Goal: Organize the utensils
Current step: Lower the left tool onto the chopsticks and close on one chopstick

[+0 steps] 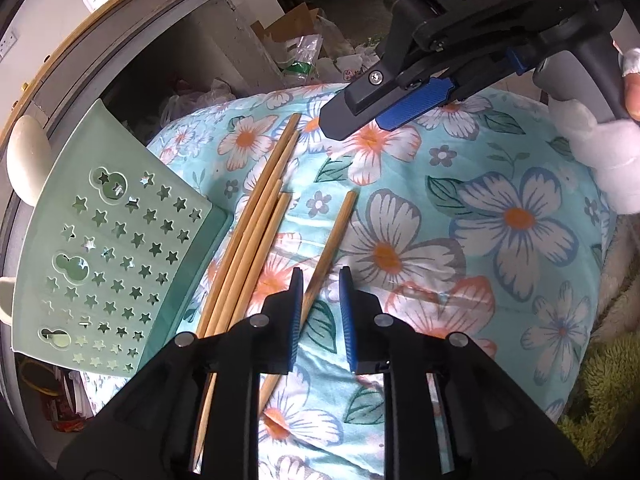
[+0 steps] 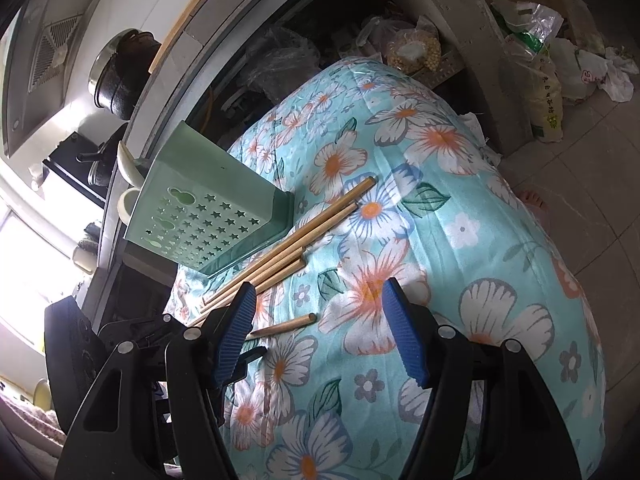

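Several bamboo chopsticks lie bundled on a floral cloth, next to a green perforated utensil holder lying on its side. One separate chopstick lies to their right. My left gripper is open, its jaws on either side of that single chopstick, not closed on it. My right gripper is open and empty above the cloth; it also shows in the left wrist view. In the right wrist view the bundle, the holder and the single chopstick lie ahead and left.
The floral cloth covers a rounded cushion-like surface. A dark open cabinet with bags stands behind. Plastic bags and cardboard clutter the tiled floor at right. A black pot sits at upper left.
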Action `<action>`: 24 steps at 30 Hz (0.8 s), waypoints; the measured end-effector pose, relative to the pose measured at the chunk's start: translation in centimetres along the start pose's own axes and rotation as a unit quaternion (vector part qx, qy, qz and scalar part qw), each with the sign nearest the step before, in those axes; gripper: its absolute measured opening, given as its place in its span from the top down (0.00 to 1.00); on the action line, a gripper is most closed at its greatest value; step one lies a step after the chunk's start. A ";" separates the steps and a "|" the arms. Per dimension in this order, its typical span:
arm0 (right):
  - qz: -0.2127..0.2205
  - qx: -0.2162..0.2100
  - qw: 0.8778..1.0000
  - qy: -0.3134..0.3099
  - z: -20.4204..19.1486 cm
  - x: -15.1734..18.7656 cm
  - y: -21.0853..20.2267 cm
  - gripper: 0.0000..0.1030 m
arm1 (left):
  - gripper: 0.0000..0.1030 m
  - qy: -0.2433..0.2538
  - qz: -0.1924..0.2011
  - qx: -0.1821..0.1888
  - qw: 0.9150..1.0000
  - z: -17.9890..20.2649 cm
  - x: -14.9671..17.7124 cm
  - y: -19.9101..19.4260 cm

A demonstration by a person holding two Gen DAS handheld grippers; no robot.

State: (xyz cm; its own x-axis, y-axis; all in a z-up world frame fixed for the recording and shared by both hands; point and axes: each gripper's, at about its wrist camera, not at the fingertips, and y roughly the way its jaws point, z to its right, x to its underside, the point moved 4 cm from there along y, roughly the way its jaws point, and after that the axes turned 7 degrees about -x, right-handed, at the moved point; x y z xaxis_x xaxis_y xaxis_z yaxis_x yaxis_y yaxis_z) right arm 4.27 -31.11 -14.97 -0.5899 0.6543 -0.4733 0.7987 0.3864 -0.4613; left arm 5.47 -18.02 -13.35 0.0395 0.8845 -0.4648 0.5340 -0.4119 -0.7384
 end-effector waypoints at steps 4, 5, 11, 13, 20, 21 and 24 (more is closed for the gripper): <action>0.001 -0.006 1.000 0.005 0.2 0.0 -0.1 0.38 | 0.75 0.000 0.003 0.005 1.000 -0.5 -0.6 0.3; 0.001 -0.007 1.000 0.007 0.2 0.0 -0.1 0.38 | 0.74 -0.002 0.003 0.007 1.000 -0.6 -0.8 0.5; 0.004 -0.015 1.000 0.018 0.6 -0.1 -0.2 0.38 | 0.72 -0.002 0.001 0.013 1.000 -0.5 -1.4 1.7; 0.004 -0.016 1.000 0.019 0.7 -0.2 -0.3 0.38 | 0.72 -0.002 -0.001 0.015 1.000 -0.6 -1.6 2.4; 0.004 -0.016 1.000 0.019 0.7 -0.2 -0.3 0.38 | 0.73 -0.026 -0.004 0.044 0.999 -1.2 -2.1 4.0; 0.004 -0.016 1.000 0.019 0.7 -0.1 -0.3 0.38 | 0.74 -0.035 -0.005 0.051 0.998 -1.5 -2.2 4.2; 0.004 -0.016 1.000 0.019 0.7 -0.2 -0.3 0.38 | 0.83 -0.059 -0.005 0.079 0.995 -2.0 -2.3 4.7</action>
State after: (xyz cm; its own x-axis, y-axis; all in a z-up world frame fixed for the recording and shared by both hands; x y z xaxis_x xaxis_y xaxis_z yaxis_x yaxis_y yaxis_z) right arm 4.03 -31.82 -15.30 -0.5783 0.6820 -0.4477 0.8075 0.4002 -0.4333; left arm 9.61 -21.58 -14.76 -0.0693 0.8613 -0.5033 0.3942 -0.4398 -0.8069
